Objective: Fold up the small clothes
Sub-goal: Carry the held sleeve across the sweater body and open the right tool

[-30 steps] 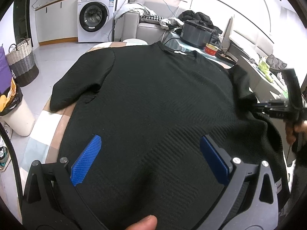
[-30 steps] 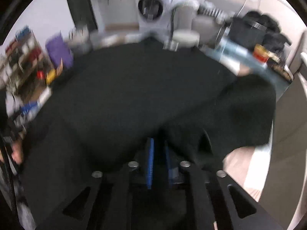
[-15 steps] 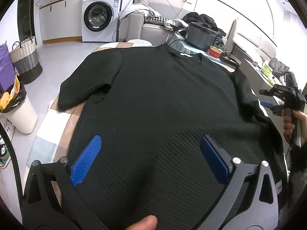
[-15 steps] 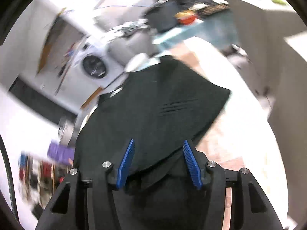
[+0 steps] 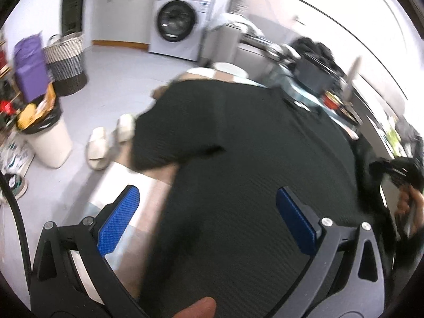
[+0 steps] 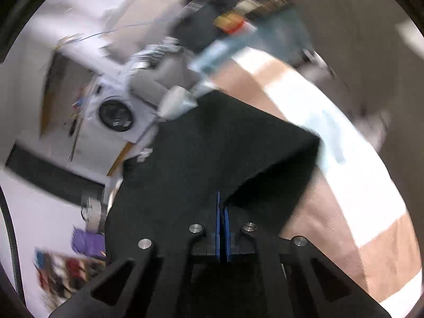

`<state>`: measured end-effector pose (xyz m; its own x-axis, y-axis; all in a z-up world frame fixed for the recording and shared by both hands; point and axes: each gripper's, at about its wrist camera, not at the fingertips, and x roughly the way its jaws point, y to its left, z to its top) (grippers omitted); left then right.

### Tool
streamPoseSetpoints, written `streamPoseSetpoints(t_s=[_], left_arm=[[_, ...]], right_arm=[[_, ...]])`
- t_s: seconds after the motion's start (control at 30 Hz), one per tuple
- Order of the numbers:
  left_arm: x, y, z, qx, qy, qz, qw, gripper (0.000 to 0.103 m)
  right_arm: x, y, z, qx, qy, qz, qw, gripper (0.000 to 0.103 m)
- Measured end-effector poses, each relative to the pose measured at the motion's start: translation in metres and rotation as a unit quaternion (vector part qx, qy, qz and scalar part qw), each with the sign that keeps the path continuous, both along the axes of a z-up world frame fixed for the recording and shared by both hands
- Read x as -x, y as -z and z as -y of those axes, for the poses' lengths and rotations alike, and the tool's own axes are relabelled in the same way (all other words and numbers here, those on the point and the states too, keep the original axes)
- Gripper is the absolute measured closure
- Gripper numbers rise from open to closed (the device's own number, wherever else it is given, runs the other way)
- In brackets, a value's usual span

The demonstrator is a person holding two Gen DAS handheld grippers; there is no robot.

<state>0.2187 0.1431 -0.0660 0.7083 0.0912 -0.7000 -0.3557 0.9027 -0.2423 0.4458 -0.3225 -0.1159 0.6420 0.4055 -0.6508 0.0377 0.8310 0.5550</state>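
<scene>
Black top [image 5: 251,164] over checked tablecloth [image 6: 352,185], washing machine [image 5: 176,21] beyond

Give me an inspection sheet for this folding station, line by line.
Surface: checked cloth in beige, white and pale blue, mostly covered.
Job's things: black T-shirt spread out, one sleeve by the right gripper.
Clutter: nothing seen on the cloth.
Grippers: left gripper open above the shirt; right gripper has just closed, shut on the shirt's edge.
Cables: black cable at the left edge.
Surroundings: washing machine, woven basket, white bin, slippers.
</scene>
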Motion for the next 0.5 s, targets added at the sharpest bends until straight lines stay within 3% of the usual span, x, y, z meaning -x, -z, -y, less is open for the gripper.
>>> streamPoseSetpoints(t_s=[0.1,0.17,0.23,0.37,0.5], left_arm=[[-0.006,0.004,-0.027,0.015,-0.033,-0.005,0.9993,0.001],[-0.011,0.010,-0.044,0.029,-0.050,-0.011,0.9983,0.001],[-0.020,0.017,-0.059,0.048,-0.062,-0.024,0.9967,0.001],[-0.026,0.034,-0.091,0.146,-0.085,-0.027,0.9853,0.012],[-0.029,0.047,-0.108,0.229,-0.070,-0.010,0.9709,0.022]], right_arm=[[-0.002,-0.034,-0.058,0.037,-0.105,0.056,0.992,0.100],[-0.008,-0.040,-0.099,0.057,-0.182,0.053,0.980,0.099],[-0.012,-0.042,-0.133,0.068,-0.237,0.037,0.968,0.089],[0.001,-0.049,-0.145,0.067,-0.248,0.049,0.965,0.057],[0.011,-0.054,-0.125,0.061,-0.221,0.064,0.971,0.053]])
